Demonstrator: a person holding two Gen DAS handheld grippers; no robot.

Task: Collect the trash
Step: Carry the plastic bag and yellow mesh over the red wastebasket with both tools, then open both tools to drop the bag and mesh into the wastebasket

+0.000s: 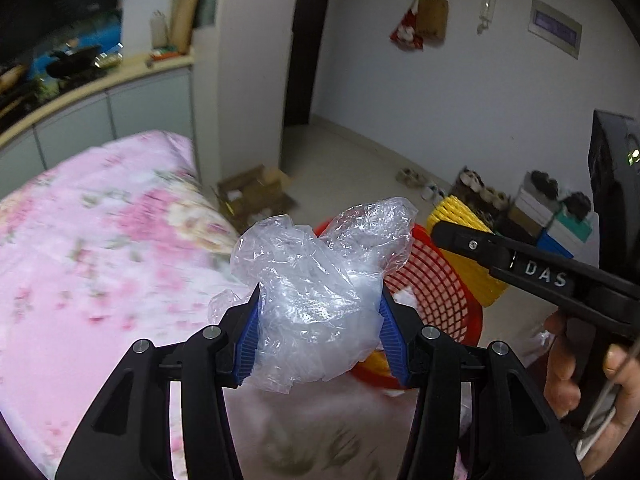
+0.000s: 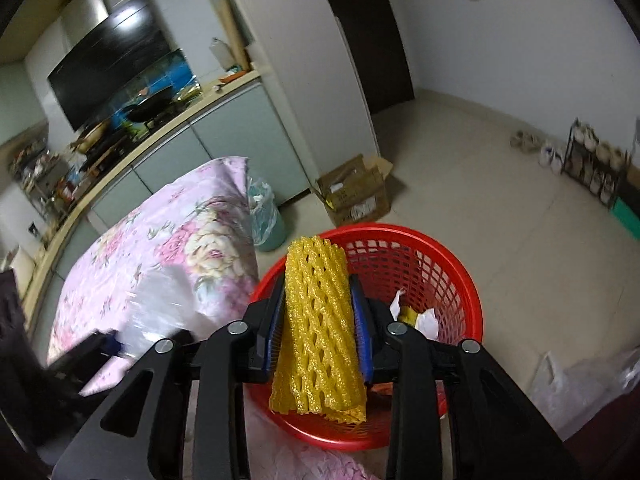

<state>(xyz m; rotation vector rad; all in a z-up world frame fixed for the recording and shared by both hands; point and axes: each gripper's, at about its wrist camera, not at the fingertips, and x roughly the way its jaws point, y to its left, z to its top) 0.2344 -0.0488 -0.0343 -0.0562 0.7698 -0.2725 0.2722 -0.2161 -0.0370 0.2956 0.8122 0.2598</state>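
The left gripper (image 1: 320, 316) is closed on a crumpled clear plastic bag (image 1: 320, 280), its blue pads (image 1: 248, 344) pressed into both sides of the bundle with a wide gap left between them, because the film bunches rather than flattens. The bag billows above and below the pads, so the hold bears on the middle of the bundle only. The right gripper (image 2: 318, 316) is clamped on a yellow foam net sleeve (image 2: 316, 332), fingers closer together than on the left, the sleeve standing lengthwise between the pads and projecting past the tips toward 12 o'clock. In the right wrist view the red mesh basket (image 2: 452, 264) sits directly beneath and beyond the sleeve, spreading from 12 to 4 o'clock of the gripper; white paper scraps (image 2: 424, 318) already lie inside at 3 o'clock. In the left wrist view the basket rim shows at 2 o'clock behind the bag, with the right gripper's body entering from 3 o'clock. Both items are held over or just beside the basket, which suggests the drop is the step in hand. The floral pink bedcover (image 2: 160, 264) lies at 9 to 10 o'clock of both grippers. Another clear bag (image 2: 560, 384) rests on the floor at 4 o'clock, apparently not yet collected. Risk: the light film may cling to the pads on opening
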